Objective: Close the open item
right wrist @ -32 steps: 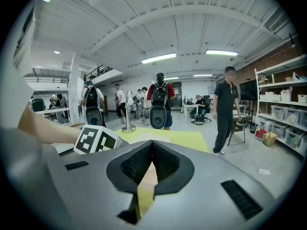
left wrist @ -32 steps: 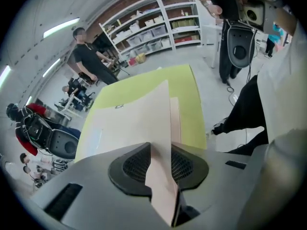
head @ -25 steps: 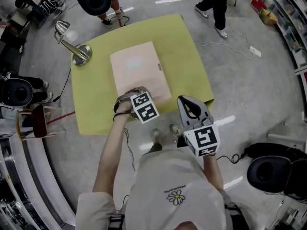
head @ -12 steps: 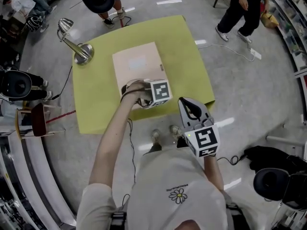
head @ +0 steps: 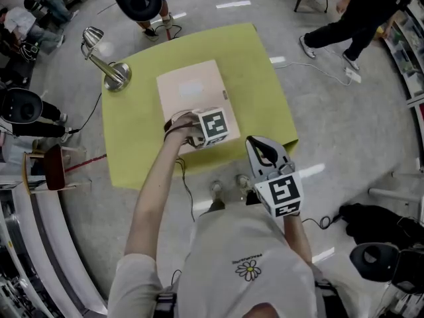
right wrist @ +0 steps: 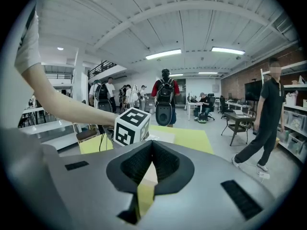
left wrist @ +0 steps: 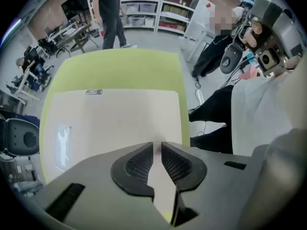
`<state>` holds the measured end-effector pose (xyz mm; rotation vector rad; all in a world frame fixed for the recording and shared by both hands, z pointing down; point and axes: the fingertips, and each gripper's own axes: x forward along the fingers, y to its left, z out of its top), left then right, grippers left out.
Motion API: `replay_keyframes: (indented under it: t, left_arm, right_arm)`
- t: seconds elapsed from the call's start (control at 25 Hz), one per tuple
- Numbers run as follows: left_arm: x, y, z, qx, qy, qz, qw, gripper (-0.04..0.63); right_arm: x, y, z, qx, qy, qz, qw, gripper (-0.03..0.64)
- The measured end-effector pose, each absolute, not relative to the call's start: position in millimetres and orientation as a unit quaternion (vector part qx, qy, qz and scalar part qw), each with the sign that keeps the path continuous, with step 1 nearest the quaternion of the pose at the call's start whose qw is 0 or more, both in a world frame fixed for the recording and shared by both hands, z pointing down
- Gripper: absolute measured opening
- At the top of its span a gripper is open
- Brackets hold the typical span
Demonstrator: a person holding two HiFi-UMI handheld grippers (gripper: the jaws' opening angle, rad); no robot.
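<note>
A flat beige box lies on the yellow-green table, its top flat and level. My left gripper is low over the box's near right part, pointing across it. In the left gripper view the beige box top spreads ahead of the left gripper. Its jaws are closing to a narrow slit with nothing between the pads. My right gripper is shut and empty, held off the table's near edge by my body. In its own view the right gripper looks past the left gripper's marker cube.
A metal desk lamp stands at the table's far left corner. Office chairs and a red stool stand left of the table. A person walks at the far right, near a cable on the floor.
My left gripper has moved right and slightly forward along the box's near edge, and its marker cube has turned. The right gripper has stayed put. The walking person has moved right.
</note>
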<state>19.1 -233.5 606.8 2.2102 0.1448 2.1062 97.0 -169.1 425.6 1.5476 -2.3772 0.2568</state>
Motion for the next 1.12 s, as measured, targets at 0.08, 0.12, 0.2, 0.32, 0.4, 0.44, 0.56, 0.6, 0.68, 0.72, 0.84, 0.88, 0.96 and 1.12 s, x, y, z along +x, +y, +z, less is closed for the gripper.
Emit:
replay_keyframes:
  t: [0.08,0.12,0.2,0.32,0.4,0.44,0.56,0.6,0.68,0.72,0.84,0.88,0.96,1.12]
  left_arm:
    - [18,-235,605,0.722,0.042,0.689,0.039,0.063]
    - [17,-235,603,0.723,0.038,0.689,0.038,0.064]
    - [17,-236,602,0.728,0.029,0.685,0.026,0.064]
    - [19,-238,605,0.732,0.018,0.681,-0.001,0.064]
    - [18,-238,603,0.736,0.007,0.677,-0.016,0.064]
    - [18,-237,601,0.738,0.002,0.675,-0.023,0.066]
    - [17,-238,588,0.748,-0.018,0.662,-0.042,0.069]
    - [16,-240,582,0.751,-0.029,0.658,-0.05,0.067]
    - [13,-248,566,0.758,-0.055,0.646,-0.067,0.058]
    - [11,-253,556,0.763,-0.071,0.638,-0.074,0.054]
    - [6,-270,519,0.788,-0.143,0.592,-0.093,0.037]
    - [3,-278,504,0.794,-0.177,0.572,-0.104,0.026]
    - [-4,-292,477,0.801,-0.247,0.532,-0.123,0.015]
    - [-17,-297,427,0.829,-0.344,0.427,-0.107,0.015]
  right_arm:
    - [97,-170,426,0.537,-0.826,0.088,0.148,0.012]
    - [97,-170,426,0.538,-0.825,0.088,0.147,0.012]
    - [99,-171,426,0.539,-0.825,0.089,0.145,0.012]
    - [100,-175,423,0.54,-0.826,0.084,0.141,0.012]
    - [97,-177,419,0.535,-0.83,0.074,0.14,0.012]
    - [96,-178,416,0.533,-0.832,0.068,0.139,0.012]
    - [95,-182,406,0.527,-0.838,0.05,0.135,0.012]
    - [95,-184,403,0.526,-0.839,0.045,0.134,0.012]
    - [95,-188,397,0.525,-0.84,0.035,0.132,0.012]
    - [94,-190,394,0.524,-0.841,0.032,0.131,0.012]
    - [91,-196,385,0.523,-0.843,0.022,0.124,0.012]
    - [89,-197,382,0.524,-0.843,0.017,0.12,0.012]
    - [85,-200,374,0.526,-0.843,0.004,0.11,0.012]
    - [70,-205,356,0.526,-0.845,-0.028,0.094,0.012]
